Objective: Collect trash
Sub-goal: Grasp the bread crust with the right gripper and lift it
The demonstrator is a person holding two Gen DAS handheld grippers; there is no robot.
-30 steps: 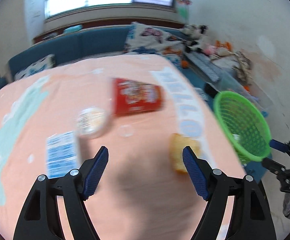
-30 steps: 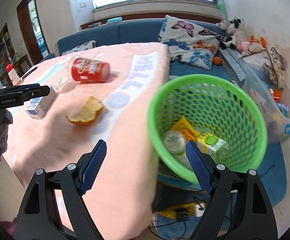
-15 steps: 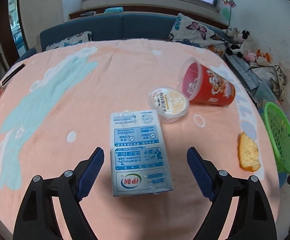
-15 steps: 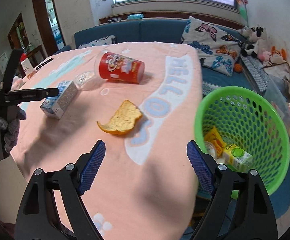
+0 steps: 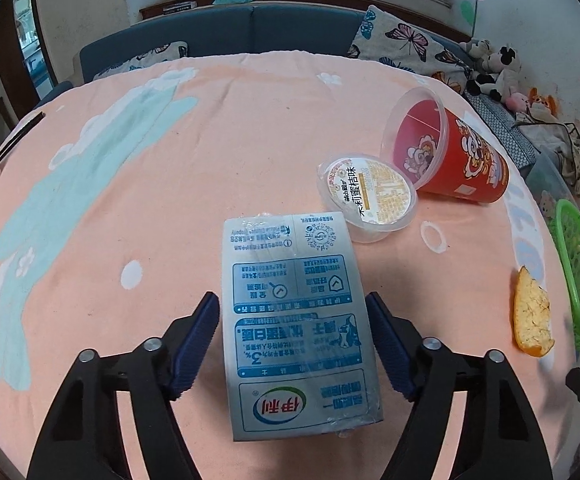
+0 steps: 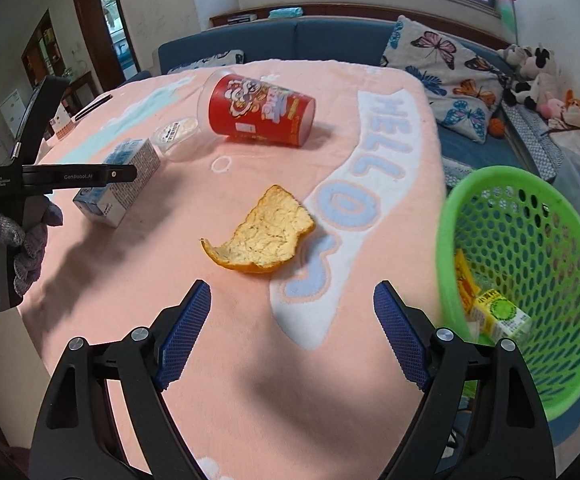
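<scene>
A blue-and-white milk carton (image 5: pixel 294 320) lies flat on the peach tablecloth (image 5: pixel 169 184). My left gripper (image 5: pixel 292 300) straddles it with jaws closing, and the pads sit at the carton's sides with a thin gap on each. The carton (image 6: pixel 119 180) also shows beside the left gripper (image 6: pixel 89 177) in the right wrist view. An orange peel (image 6: pixel 261 236) lies just ahead of my right gripper (image 6: pixel 290 294), which is open with nothing between its fingers. The green basket (image 6: pixel 530 248) at the right holds a yellow packet and a small juice box.
A red cup (image 5: pixel 454 160) lies on its side with a clear lidded tub (image 5: pixel 370 196) next to it. The orange peel (image 5: pixel 532 316) and basket (image 5: pixel 578 272) are at the table's right edge. A blue sofa (image 6: pixel 330 40) with cushions and toys stands behind.
My left gripper swung from the peel over to the carton, came down around it and narrowed. My right gripper moved from the basket toward the orange peel, staying open.
</scene>
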